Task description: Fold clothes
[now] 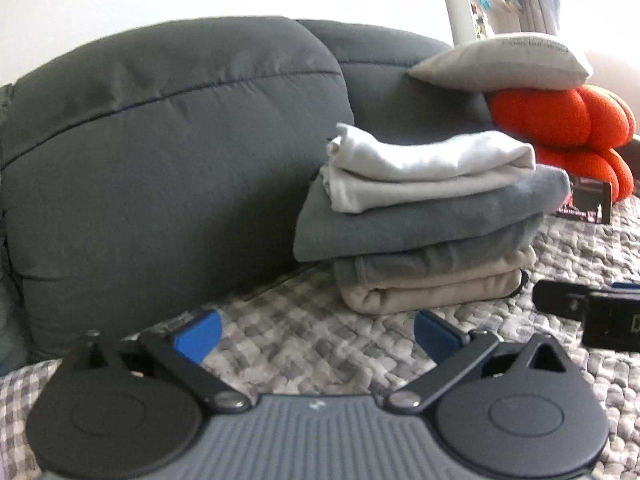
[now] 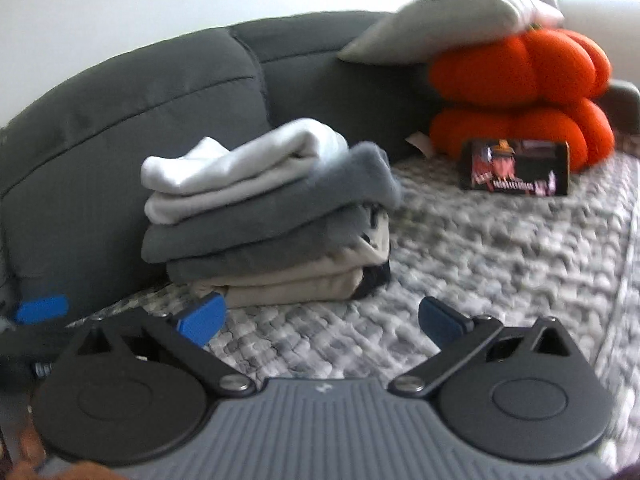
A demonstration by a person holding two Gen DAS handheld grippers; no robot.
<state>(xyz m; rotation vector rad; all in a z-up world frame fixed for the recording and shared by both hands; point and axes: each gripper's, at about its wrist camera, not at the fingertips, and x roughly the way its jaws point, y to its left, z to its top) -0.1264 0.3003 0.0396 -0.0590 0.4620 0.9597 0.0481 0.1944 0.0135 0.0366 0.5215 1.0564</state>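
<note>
Left wrist view: left gripper point(image 1: 316, 332) fingers spread wide, nothing between them; folded stack point(image 1: 424, 220) sits ahead, slightly right, on the quilt point(image 1: 300, 344). Right wrist view: right gripper point(image 2: 322, 320) fingers likewise apart, empty; stack point(image 2: 264, 216) ahead-left, by the left fingertip.

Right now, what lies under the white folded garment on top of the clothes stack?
Under the white folded garment lie a dark grey folded piece, a lighter grey one, then a beige folded piece. Something black shows at the bottom, mostly covered. The stack rests on a grey-and-white checked cover.
</note>
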